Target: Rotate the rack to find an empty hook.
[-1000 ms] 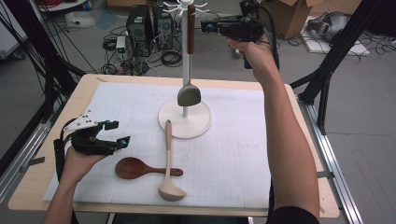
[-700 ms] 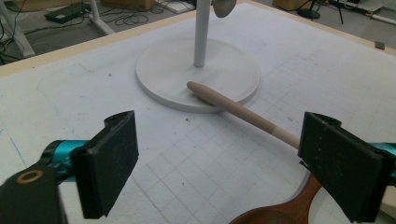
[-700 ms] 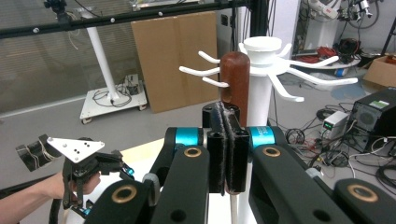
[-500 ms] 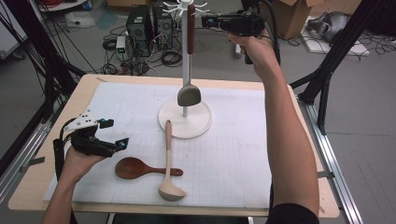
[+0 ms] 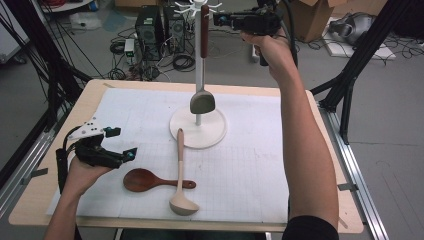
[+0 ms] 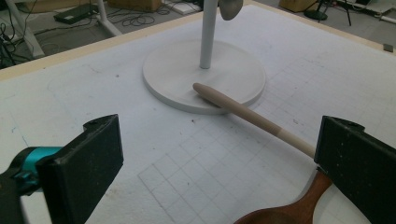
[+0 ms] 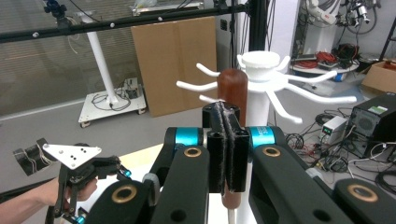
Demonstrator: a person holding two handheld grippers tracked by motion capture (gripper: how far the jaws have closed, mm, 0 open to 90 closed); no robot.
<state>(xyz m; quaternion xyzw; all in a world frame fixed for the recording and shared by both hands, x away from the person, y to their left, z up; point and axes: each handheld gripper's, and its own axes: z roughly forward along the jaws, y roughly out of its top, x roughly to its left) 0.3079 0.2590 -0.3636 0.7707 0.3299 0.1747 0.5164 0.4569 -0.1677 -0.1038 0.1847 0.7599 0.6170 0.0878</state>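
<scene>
A white hook stand point(image 5: 198, 127) rises from the mat's middle. A spatula with a red-brown handle point(image 5: 204, 30) and grey head point(image 5: 202, 103) hangs from it. My right gripper point(image 5: 218, 20) is raised beside the handle's top, shut with nothing in it; in the right gripper view its jaws point(image 7: 225, 119) sit just in front of the handle point(image 7: 232, 88). A beige ladle point(image 5: 180, 170) lies with its handle tip on the stand's base. A dark wooden spoon point(image 5: 142, 180) lies left of it. My left gripper point(image 5: 123, 143) point(image 6: 215, 158) is low at the left; its jaws have just been opening and grip nothing.
The white gridded mat point(image 5: 260, 165) covers most of the wooden table point(image 5: 330, 210). Black frame posts point(image 5: 350, 75) flank the table. Computer cases point(image 5: 150, 25), cables and a cardboard box point(image 5: 310, 20) sit on the floor beyond the far edge.
My right gripper has edged up and left toward the top of the stand. The left gripper's jaws have spread slightly wider; that hand stayed in place.
</scene>
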